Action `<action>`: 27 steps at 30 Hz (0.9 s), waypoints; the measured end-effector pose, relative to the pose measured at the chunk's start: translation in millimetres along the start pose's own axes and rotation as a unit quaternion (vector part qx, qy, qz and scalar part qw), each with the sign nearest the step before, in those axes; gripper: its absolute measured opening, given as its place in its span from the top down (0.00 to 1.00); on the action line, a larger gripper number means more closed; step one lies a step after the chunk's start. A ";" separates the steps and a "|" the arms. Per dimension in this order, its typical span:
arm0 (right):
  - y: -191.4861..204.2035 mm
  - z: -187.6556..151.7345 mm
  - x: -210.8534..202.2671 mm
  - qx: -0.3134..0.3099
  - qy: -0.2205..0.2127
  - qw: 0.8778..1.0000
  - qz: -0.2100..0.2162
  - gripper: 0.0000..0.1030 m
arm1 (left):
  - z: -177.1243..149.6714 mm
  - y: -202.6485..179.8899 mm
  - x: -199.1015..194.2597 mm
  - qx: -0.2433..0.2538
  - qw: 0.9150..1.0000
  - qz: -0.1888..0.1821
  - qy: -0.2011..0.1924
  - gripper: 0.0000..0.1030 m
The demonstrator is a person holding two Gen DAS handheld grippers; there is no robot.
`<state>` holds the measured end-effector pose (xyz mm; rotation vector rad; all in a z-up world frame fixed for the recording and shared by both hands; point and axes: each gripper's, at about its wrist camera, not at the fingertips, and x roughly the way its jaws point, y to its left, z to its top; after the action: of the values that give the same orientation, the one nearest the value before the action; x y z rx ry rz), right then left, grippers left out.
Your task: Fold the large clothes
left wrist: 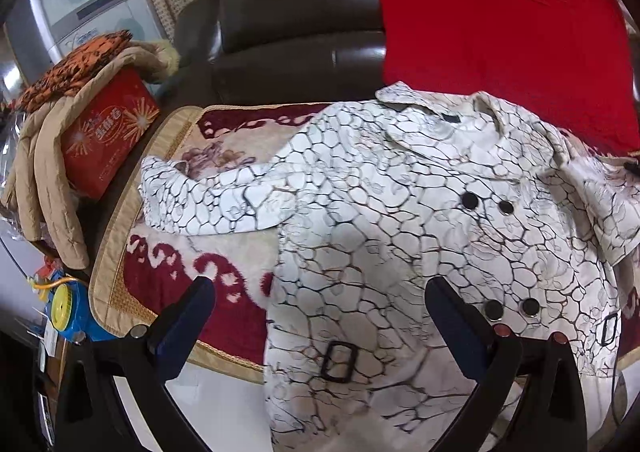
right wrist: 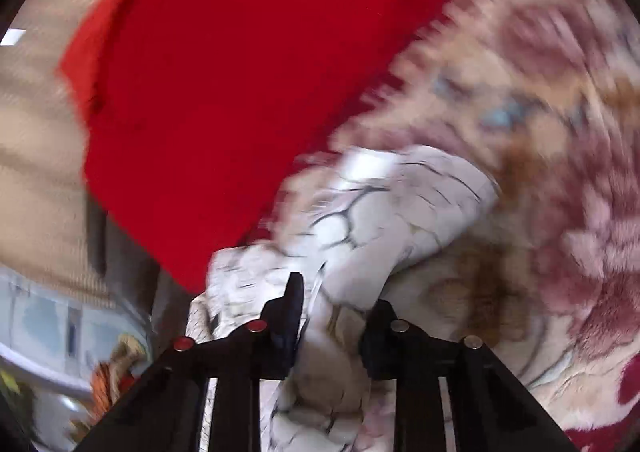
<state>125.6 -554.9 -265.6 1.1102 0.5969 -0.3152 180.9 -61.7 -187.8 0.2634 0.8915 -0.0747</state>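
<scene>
Left gripper (left wrist: pixel 320 292) hangs over the lower front of the jacket (left wrist: pixel 400 212), jaws spread wide, nothing between them. One finger sits over the blanket (left wrist: pixel 224 316) just off the jacket's side edge, the other over the jacket body beside the lower pair of buttons (left wrist: pixel 512 308). Whether the tips touch the cloth, can't tell.

Jacket: white with a dark crackle print, laid front up on the blanket, collar (left wrist: pixel 432 120) at the far end, one sleeve (left wrist: pixel 208 200) stretched out sideways to the left of the view. Black buckle (left wrist: pixel 338 360) near the hem, close to the camera; a second buckle (left wrist: pixel 610 328) at the right edge.

Right gripper (right wrist: pixel 332 316): jaws narrow, pinching a bunched fold of the same white jacket fabric (right wrist: pixel 384 220). Cloth fills the gap and bulges out past the tips. Frame is heavily motion-blurred, so which part of the jacket this is, can't tell.

Surface: plush cream and dark-red patterned blanket with a tan woven border, spread over a seat. Behind it a dark brown leather sofa back (left wrist: pixel 296 12) with a red cloth (left wrist: pixel 500 32) draped over it, its lower edge near the jacket's collar.

Room, left side of the left view: red carton (left wrist: pixel 108 132) with gold starbursts, beige padded coat (left wrist: pixel 48 172) slung over it, orange-black patterned cloth (left wrist: pixel 80 64) on top. Blue and yellow plastic item (left wrist: pixel 68 312) lower down.
</scene>
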 end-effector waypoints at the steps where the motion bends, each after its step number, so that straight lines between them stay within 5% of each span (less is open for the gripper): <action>1: 14.5 -4.4 -5.9 -0.021 -0.007 1.000 0.002 0.76 | -0.3 5.5 0.1 -0.006 1.000 0.000 -0.001 0.00; 8: 137.4 -76.9 -14.0 -0.176 0.000 0.982 0.071 0.76 | -7.9 53.1 -7.0 -0.052 0.998 0.018 -0.016 0.00; 15: 209.6 -214.6 46.1 -0.287 0.160 0.937 0.119 0.73 | -20.6 105.0 -4.9 -0.100 0.994 0.044 -0.009 0.00; 17: 205.3 -247.4 63.9 -0.297 0.228 0.920 0.115 0.54 | -22.7 113.8 -4.2 -0.111 0.993 0.046 -0.008 0.00; 18: 201.0 -262.5 70.5 -0.293 0.262 0.912 0.115 0.29 | -23.3 116.6 -4.1 -0.115 0.992 0.044 -0.007 0.00; 22: 177.7 -261.4 70.9 -0.277 0.274 0.911 0.138 0.23 | -18.6 108.8 -3.5 -0.113 0.993 0.026 -0.010 0.00; 27: 138.7 -197.1 54.3 -0.191 0.192 0.952 0.140 0.23 | 14.4 69.9 16.1 -0.090 0.992 -0.083 -0.015 0.00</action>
<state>184.2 -315.1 -256.4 0.8660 0.7928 0.2635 214.0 2.8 -178.0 0.0193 0.8824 -0.1518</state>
